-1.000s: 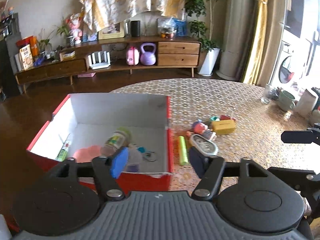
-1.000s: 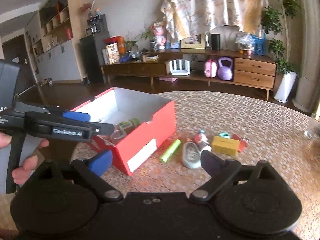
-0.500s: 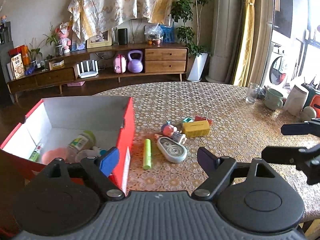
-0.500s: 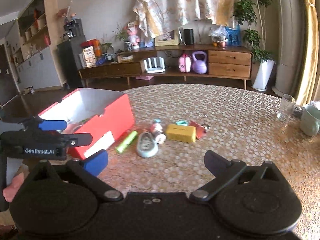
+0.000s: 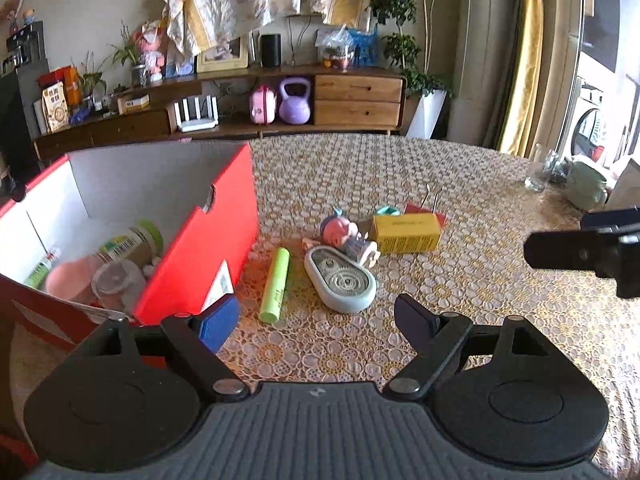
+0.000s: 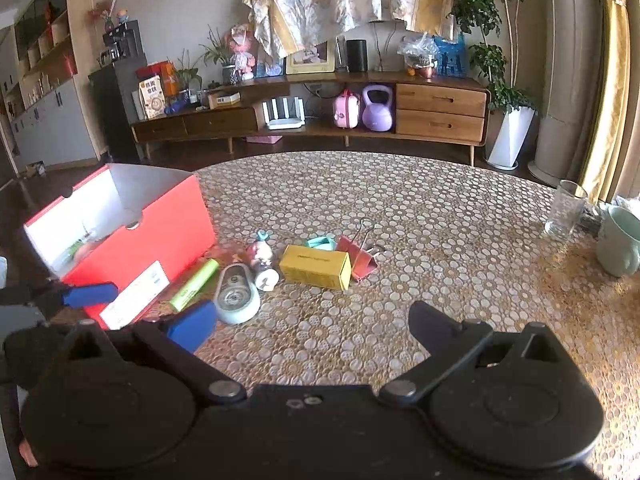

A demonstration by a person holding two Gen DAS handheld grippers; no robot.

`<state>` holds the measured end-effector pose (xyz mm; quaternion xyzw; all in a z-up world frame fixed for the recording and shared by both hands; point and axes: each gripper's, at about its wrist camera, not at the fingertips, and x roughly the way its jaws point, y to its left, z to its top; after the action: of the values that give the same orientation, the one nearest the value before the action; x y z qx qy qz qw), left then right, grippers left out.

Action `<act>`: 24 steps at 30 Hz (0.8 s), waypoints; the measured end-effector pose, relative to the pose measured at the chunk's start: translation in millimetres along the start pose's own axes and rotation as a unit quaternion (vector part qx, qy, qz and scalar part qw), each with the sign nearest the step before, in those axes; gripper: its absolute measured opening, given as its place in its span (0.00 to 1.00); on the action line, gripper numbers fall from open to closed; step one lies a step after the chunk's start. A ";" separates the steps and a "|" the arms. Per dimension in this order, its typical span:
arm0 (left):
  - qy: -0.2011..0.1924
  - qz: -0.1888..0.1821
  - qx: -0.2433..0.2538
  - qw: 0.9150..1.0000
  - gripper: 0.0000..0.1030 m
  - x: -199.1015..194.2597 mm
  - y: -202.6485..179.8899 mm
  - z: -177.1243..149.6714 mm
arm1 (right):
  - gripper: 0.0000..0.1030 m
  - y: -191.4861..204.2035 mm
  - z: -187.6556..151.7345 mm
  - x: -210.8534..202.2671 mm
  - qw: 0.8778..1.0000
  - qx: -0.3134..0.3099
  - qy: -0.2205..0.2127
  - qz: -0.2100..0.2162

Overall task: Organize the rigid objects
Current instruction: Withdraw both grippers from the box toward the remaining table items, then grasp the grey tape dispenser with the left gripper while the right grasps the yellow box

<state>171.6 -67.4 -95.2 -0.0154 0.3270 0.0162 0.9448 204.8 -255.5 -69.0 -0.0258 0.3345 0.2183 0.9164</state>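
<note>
Tube (image 5: 275, 285) lay just right of the box (image 5: 208, 248), long axis pointing away, nearest the left gripper (image 5: 316, 322); both the left and the right gripper (image 6: 310, 326) gaped wide, empty

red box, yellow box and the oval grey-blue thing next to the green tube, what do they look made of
Red box: likely cardboard, matte red outside, plain white inside, with a cut thumb notch and a pasted label.
Yellow box: probably thin printed card, with sharp folded edges.
Oval grey-blue thing: looks like moulded plastic, smooth rounded rim, with gear-like parts visible in its face.
</note>
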 end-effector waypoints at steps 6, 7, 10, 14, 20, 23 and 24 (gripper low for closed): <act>0.005 0.003 -0.005 1.000 0.83 21.6 -1.3 -4.0 | 0.97 3.3 5.2 29.8 0.998 -0.062 0.010 0.002; 0.004 0.008 0.003 1.000 0.83 24.8 -3.8 -5.6 | 0.97 2.9 6.3 33.7 0.998 -0.069 0.012 0.007; 0.008 0.008 0.018 1.000 0.83 34.5 -9.1 -9.2 | 0.97 0.8 10.4 45.2 0.995 -0.096 0.020 0.018; 0.007 0.006 0.025 1.000 0.83 44.1 -14.4 -10.1 | 0.92 -3.2 16.6 61.9 0.993 -0.115 0.029 0.017; 0.018 -0.001 0.026 0.999 0.82 63.6 -23.7 -8.1 | 0.86 -2.9 24.2 86.2 0.988 -0.148 0.043 0.024; 0.022 0.001 0.028 0.999 0.82 73.9 -26.5 -6.7 | 0.81 -1.8 27.5 99.4 0.982 -0.178 0.053 0.030; 0.023 0.002 0.027 0.999 0.82 77.2 -26.5 -5.9 | 0.80 -1.8 29.3 105.0 0.980 -0.188 0.057 0.032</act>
<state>229.8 -92.4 -147.0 0.0101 0.3490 0.0091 0.9370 294.7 -211.2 -112.1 -0.1988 0.3397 0.3047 0.8673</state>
